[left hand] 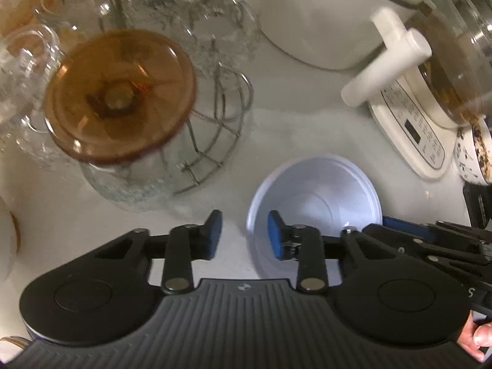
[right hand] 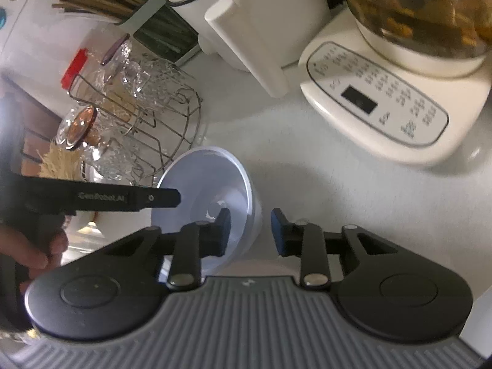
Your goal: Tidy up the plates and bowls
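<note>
The shallow white plastic bowl (left hand: 319, 206) stands upright on the pale countertop (left hand: 307, 129), just beside the wire rack of clear glasses (right hand: 138, 113) and near the cream kettle base (right hand: 378, 104). The left gripper (left hand: 244, 235) and right gripper (right hand: 250, 230) each straddle an opposite rim, jaws apart, pads not visibly pressing. This looks like the grasping step: next, clamp the wall firmly before lifting.

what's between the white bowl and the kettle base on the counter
Nothing: in the right wrist view, only bare white counter separates the white bowl from the kettle base.
</note>
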Available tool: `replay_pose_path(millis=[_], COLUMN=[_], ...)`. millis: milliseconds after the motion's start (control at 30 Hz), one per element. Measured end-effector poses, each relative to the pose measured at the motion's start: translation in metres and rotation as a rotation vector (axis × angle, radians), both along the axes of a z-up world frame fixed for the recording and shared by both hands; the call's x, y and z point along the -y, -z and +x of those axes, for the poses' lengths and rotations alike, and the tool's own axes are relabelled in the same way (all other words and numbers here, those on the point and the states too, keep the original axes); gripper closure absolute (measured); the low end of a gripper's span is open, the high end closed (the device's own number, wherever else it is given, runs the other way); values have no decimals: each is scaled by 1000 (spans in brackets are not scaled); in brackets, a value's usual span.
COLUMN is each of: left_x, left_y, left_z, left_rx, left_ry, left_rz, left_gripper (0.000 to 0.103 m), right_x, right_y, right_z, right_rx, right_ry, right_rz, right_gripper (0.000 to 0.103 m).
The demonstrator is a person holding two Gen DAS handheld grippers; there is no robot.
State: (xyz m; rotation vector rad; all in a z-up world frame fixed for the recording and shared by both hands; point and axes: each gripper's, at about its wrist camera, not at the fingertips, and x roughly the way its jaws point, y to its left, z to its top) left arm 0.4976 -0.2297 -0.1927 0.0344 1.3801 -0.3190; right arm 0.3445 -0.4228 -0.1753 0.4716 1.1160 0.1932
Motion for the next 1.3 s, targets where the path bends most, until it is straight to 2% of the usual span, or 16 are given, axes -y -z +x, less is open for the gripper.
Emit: replay_pose_path(millis=[67,167,267,400,900,1100,1300], left_x=[3,7,11,10,-12,-30,-52], left_y=[5,7,5,-7,-99,-111,-100], left_z=[-2,-4,-6,-6,-28,-49,-64], left_rx=[-5,-13,7,21,102,76,-4], left_ry=[19,34,47,53,104,125,52], left_rz=[11,-7,-11,-20,2,14,-53], left_gripper=[84,93,94,94,94,94,94], right_x=[-1,-1,-2,3,-14,-28,-40], right_y=[1,0,-5,-18,-74,-83,-85], right_z=[-1,-3,-5,-7,-39,-59,-76], right_rx=[1,11,26,54,105,101,96], right_ry=[9,19,21,34,43,31,38], right_rz=[-10,-7,-40,-30,14,13,33], right_gripper=[84,90,90,90,90,90,90])
